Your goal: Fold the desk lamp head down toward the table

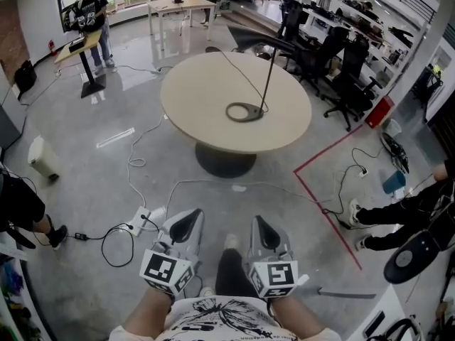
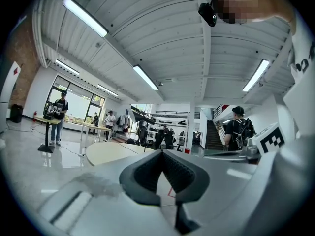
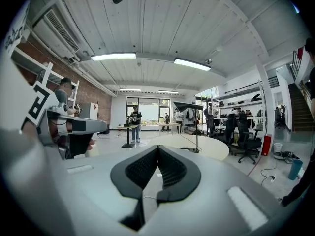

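A black desk lamp stands on the round beige table [image 1: 206, 119], some way ahead of me. Its ring base [image 1: 245, 111] rests near the table's middle, a thin stem [image 1: 268, 77] rises from it, and the dark head [image 1: 257, 40] reaches out level at the top. Both grippers hang close to my body, well short of the table. The left gripper [image 1: 186, 222] and the right gripper [image 1: 261, 227] are shut with nothing in them. The lamp head [image 3: 187, 105] and table [image 3: 202, 146] show in the right gripper view beyond my right gripper [image 3: 158, 149]. My left gripper [image 2: 161, 154] points at the table [image 2: 110, 152].
Cables and a white power strip [image 1: 146, 219] lie on the floor between me and the table. Red floor tape [image 1: 320, 208] runs to the right. Black office chairs [image 1: 341, 62] stand behind the table. A person [image 1: 92, 16] stands at a desk far left; another sits at right [image 1: 398, 222].
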A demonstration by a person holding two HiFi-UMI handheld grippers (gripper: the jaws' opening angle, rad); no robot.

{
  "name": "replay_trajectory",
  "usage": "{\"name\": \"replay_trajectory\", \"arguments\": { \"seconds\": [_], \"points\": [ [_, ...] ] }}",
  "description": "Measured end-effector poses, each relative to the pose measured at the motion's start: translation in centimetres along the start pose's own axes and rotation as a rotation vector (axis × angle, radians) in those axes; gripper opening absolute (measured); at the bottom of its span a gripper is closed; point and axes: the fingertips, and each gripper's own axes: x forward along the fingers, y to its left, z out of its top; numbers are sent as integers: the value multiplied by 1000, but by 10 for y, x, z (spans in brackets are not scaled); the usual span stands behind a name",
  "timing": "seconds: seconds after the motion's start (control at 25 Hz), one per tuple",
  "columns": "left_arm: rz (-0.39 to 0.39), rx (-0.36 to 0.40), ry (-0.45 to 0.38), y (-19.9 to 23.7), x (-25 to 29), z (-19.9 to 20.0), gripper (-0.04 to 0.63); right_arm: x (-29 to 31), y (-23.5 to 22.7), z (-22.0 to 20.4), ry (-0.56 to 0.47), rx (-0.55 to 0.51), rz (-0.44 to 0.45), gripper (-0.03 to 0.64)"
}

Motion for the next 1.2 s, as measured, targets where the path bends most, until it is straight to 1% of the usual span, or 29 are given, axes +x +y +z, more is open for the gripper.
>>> {"name": "replay_trajectory", "arguments": {
  "seconds": [0.16,0.36,0.56,0.76,0.92,1.04,1.2],
  "points": [
    [34,-2,14,26,33,1,3,43,-18,5,2,12,22,9],
    [63,17,7,55,89,19,3,104,-50,23,5,48,49,9],
    [90,36,-26,80,157,37,3,166,-87,43,-22,23,91,9],
    [109,51,-49,100,208,50,3,215,-115,58,-34,-1,117,9],
    [133,34,-67,107,235,58,3,244,-135,74,-56,-12,127,9],
    [156,32,-70,116,247,65,3,262,-142,79,-52,-5,129,9],
    [144,54,-71,131,265,74,3,285,-147,79,-34,1,127,9]
  ]
}}
